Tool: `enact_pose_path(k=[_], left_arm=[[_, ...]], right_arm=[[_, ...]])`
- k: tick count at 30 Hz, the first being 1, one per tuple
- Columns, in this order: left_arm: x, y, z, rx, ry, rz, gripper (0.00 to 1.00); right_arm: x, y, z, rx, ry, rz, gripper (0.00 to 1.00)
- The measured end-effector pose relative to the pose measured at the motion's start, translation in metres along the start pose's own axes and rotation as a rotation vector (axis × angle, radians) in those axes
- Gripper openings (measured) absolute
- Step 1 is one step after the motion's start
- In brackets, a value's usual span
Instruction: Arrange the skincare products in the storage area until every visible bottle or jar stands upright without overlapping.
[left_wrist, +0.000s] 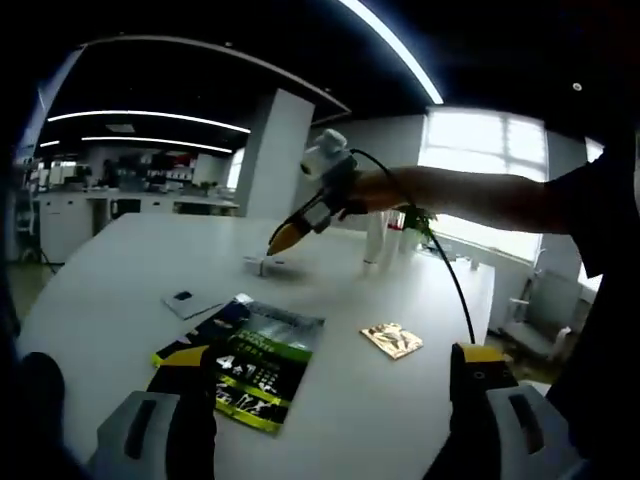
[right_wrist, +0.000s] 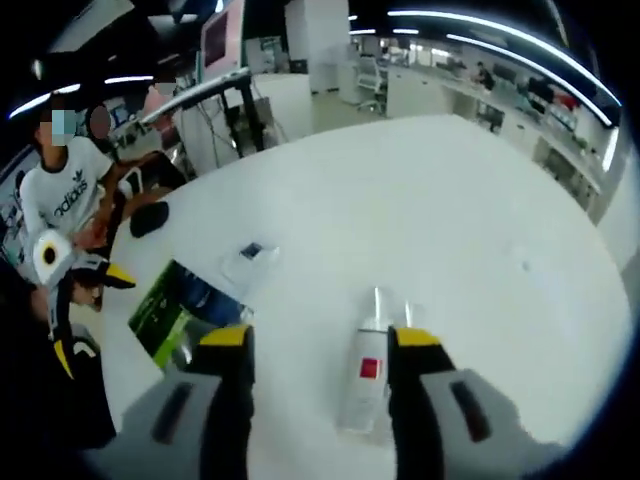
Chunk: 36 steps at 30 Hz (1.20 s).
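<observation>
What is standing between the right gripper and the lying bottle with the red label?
Nothing visible. In the right gripper view the clear bottle lies flat on the white table, right ahead of the open right gripper, partly between its jaws. The green package and the small sachet lie off to the side.

Bottle lying on table, booklet to its left

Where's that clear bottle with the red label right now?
In the right gripper view, the clear bottle lies flat on the white table, near the right gripper.
</observation>
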<state>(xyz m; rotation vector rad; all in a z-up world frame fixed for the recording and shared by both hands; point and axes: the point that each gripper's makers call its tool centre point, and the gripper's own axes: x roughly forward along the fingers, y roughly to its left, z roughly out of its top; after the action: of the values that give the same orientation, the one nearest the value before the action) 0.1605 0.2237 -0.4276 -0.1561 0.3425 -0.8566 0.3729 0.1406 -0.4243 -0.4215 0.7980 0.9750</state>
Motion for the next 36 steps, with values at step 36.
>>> enact_pose_path(k=[36], left_arm=[[-0.011,0.011,0.000,-0.005,-0.008,0.006,0.99]], right_arm=[[0.039,-0.030,-0.006,0.006,0.150,-0.041,0.43]])
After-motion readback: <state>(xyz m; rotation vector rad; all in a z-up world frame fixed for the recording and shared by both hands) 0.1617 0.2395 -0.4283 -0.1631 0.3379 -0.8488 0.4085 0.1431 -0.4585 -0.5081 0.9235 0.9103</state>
